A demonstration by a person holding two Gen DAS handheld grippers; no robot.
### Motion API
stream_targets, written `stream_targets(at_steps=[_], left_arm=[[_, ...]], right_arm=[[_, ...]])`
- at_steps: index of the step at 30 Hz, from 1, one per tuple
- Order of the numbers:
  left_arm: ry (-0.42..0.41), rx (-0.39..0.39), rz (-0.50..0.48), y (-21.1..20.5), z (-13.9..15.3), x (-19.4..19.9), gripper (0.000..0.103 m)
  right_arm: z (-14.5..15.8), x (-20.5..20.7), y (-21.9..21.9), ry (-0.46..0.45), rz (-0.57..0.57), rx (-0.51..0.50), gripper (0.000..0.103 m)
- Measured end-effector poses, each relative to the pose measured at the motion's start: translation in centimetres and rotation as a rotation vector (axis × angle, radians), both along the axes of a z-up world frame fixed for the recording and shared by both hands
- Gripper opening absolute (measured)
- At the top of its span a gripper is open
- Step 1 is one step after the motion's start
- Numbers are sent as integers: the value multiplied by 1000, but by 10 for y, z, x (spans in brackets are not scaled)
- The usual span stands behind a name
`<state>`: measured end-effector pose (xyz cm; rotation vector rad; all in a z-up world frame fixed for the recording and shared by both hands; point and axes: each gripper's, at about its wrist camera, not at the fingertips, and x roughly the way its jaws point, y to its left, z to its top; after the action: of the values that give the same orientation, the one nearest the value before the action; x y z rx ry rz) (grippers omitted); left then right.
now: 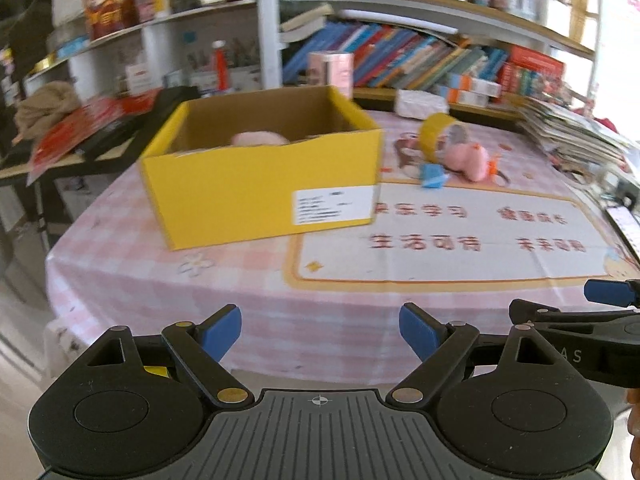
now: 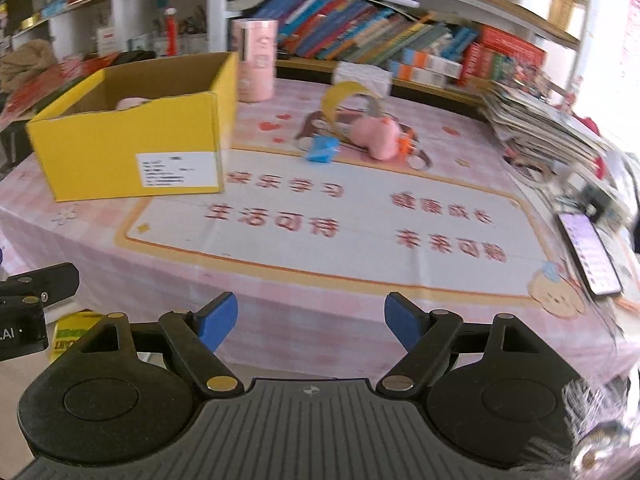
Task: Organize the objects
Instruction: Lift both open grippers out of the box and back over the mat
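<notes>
Meanwhile, both the left tool [image 1: 320, 330] and right tool [image 2: 311, 320] hover agape and empty over the worktop's [image 1: 240, 292] near edge; toward the far edge, beside the yellow box [image 1: 260, 184], lies a pink plush toy [image 2: 378, 136]; probably light and squashy, best pinched mid-body.
</notes>
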<state>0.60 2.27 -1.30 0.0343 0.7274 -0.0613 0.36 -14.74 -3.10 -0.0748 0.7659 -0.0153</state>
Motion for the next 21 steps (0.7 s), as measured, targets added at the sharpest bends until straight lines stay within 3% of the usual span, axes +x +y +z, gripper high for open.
stream_targets(at_steps=[11,21], left_arm=[[-12,3,-166,-56,1,24,88],[-24,0,-162,-83,4,60,88]], right_arm=[[0,-5,-55,-4,-178,2,80],[3,32,-84,7,-179,5,80]])
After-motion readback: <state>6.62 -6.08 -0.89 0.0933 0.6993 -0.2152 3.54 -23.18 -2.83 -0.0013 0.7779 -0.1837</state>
